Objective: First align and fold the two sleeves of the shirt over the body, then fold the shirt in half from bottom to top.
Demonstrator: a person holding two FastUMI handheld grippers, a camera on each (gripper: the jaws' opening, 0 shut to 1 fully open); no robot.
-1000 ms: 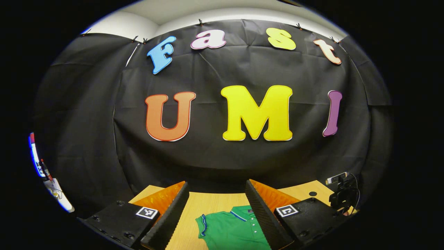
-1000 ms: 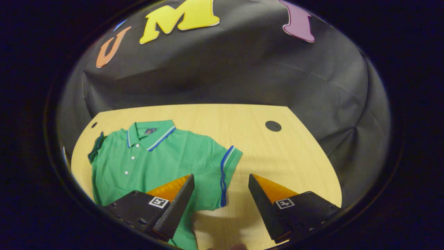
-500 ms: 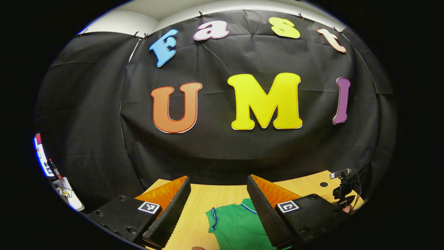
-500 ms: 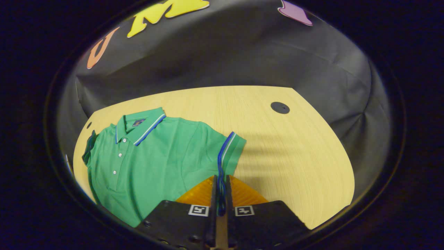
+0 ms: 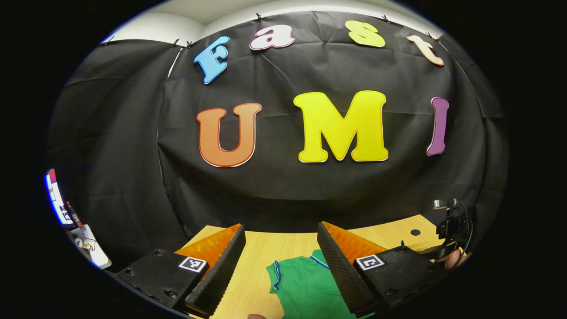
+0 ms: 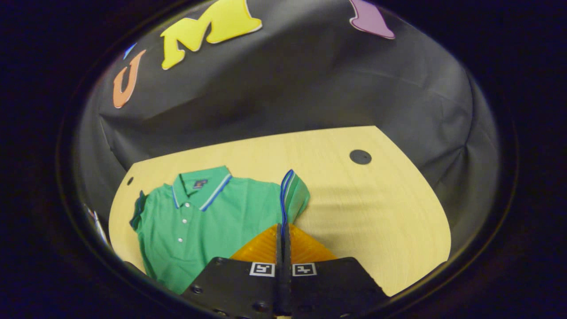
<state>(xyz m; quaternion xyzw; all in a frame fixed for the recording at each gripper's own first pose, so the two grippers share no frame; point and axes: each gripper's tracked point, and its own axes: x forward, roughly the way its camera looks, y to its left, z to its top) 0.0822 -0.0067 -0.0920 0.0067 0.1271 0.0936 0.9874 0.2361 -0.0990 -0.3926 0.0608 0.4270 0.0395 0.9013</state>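
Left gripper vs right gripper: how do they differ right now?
The left gripper has its jaws wide apart, gripping nothing; the right gripper has its jaws shut on the sleeve. The left one hovers above the green shirt's other shoulder; the right one holds that sleeve raised off the table.

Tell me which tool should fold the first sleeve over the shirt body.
Right. The right tool is already shut on the sleeve and lifting its cuff; the left tool hangs open above the shirt.
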